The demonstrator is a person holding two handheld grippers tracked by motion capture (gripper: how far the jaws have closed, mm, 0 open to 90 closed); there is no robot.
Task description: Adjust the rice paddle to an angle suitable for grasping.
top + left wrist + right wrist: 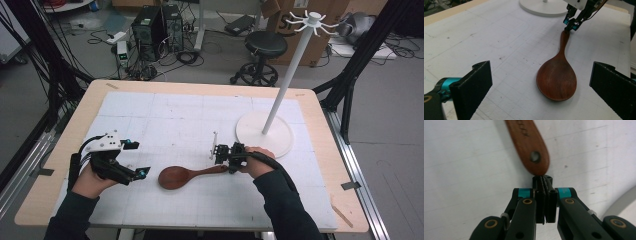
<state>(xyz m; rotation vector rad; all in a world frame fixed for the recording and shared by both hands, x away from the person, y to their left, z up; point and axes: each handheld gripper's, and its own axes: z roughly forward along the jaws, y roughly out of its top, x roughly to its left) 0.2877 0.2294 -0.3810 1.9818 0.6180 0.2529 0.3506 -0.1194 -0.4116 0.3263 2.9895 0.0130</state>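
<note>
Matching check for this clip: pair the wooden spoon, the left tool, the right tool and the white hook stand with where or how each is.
1. wooden spoon
2. left tool
3. right tool
4. white hook stand

a. jaws shut, tip at the handle's end
b. upright on a round base, far right
c. jaws wide apart, nothing between them
d. flat on the mat

Pairs: 1-d, 2-c, 3-a, 4-b

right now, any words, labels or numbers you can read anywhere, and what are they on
Wooden spoon handle: a short dark stamp near the hanging hole, too blurred and cut off to read.
Cardboard box behind the table: large dark letters, seemingly starting with "S", hidden behind the white hook stand; unreadable.
Nothing else carries legible text.
</note>
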